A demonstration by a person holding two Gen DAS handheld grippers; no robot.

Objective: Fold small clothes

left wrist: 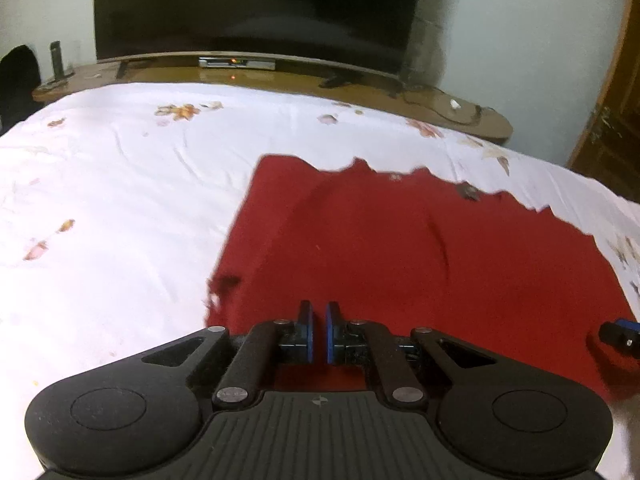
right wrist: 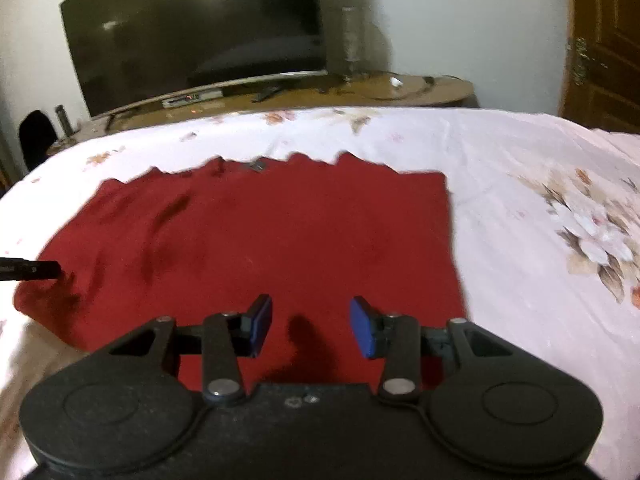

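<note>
A red cloth (left wrist: 400, 248) lies spread flat on the white flowered bedsheet (left wrist: 120, 200), its far edge jagged with blur. My left gripper (left wrist: 319, 332) hovers low over the cloth's near left part, its blue pads almost touching, and I see no fabric between them. In the right wrist view the left gripper's black fingertips (right wrist: 48, 270) sit at a rumpled left corner of the red cloth (right wrist: 280, 240). My right gripper (right wrist: 311, 330) is open above the near edge, only flat cloth under the gap. One of its fingers (left wrist: 620, 332) shows at the left view's right edge.
The bedsheet (right wrist: 520, 220) stretches on to the right and left of the cloth. Beyond the bed's far edge stands a low wooden unit (left wrist: 280, 78) with a large dark television (left wrist: 256, 8). A wooden door (right wrist: 600, 60) is at the far right.
</note>
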